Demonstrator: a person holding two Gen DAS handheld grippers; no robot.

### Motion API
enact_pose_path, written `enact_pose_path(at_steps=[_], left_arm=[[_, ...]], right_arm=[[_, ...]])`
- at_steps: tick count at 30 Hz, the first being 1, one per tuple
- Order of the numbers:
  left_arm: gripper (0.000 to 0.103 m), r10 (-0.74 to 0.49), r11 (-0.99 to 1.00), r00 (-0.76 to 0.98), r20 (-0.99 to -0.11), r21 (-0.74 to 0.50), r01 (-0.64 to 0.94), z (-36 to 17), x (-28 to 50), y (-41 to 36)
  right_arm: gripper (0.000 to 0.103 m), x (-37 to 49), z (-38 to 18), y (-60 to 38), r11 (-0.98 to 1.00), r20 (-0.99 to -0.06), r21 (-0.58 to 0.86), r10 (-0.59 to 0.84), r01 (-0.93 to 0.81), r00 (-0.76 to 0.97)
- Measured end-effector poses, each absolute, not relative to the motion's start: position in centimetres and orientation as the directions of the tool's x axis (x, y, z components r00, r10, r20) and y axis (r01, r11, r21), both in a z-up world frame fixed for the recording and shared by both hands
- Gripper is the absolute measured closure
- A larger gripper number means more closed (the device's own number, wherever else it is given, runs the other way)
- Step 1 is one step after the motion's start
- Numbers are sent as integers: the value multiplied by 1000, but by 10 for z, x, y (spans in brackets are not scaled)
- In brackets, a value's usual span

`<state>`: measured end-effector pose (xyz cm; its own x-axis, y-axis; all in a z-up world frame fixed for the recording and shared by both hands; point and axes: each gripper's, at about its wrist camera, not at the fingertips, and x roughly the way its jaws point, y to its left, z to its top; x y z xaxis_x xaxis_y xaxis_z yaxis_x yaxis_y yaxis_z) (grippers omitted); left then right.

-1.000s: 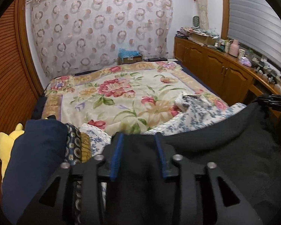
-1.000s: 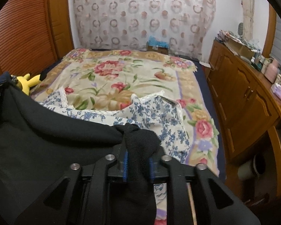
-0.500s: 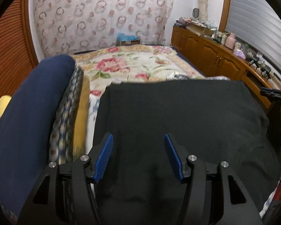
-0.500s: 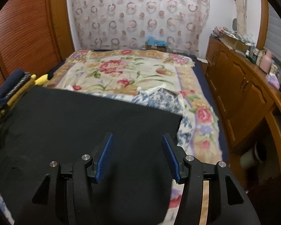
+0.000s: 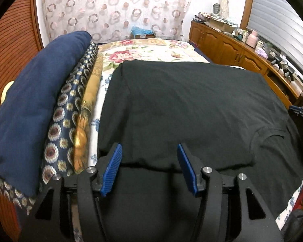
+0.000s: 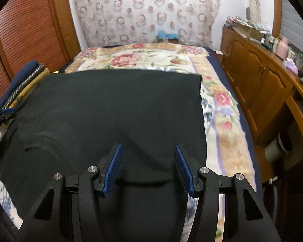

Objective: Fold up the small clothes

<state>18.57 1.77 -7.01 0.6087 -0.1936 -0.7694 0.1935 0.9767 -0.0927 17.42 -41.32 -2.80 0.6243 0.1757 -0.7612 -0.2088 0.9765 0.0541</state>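
A black T-shirt [image 5: 192, 104] lies spread flat on the bed, folded over on itself; it also fills the right wrist view [image 6: 111, 111]. My left gripper [image 5: 149, 168] is open and empty, low over the shirt's near left edge. My right gripper [image 6: 147, 168] is open and empty over the shirt's near right edge. The shirt's collar [image 5: 268, 133] shows at the right in the left wrist view. A blue-and-white floral garment [image 6: 208, 109] lies under the shirt, mostly hidden.
A stack of folded clothes, navy on top [image 5: 36, 100], lies just left of the shirt; it also shows in the right wrist view [image 6: 24, 76]. The floral bedspread [image 6: 141, 58] stretches behind. Wooden cabinets [image 6: 252, 70] run along the right, a slatted wooden door [image 6: 24, 30] on the left.
Both grippers held the black shirt in the air a second ago. They laid it flat on the bed, let go and opened, and have since drawn back slightly.
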Motion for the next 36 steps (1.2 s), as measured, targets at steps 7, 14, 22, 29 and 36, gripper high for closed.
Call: enact_pose_path(at_steps=[7,14,22,29,36], left_arm=[[47,-197,977,572,-796,-110,183,-88,179,14],[47,-176,982,585,-792,-100,161,-88,177,11],[47,-158,987,598,-786,-128,92,-90,191,14],[47,-155,987,611,-776,-152,58,-91,200,11],[68,-129,991,620,-774,-130,44,-92,203,15]], right_arm=[[48,154,-43,-426,985,-784,80,156,-152,601],[48,154,-48,-430,985,-789,113,169,-131,591],[48,170,-50,-434,979,-773,174,202,-106,602],[48,175,-50,-425,986,-768,137,167,-97,618],[63,177,-53,-415,997,-765,34,73,-74,640]])
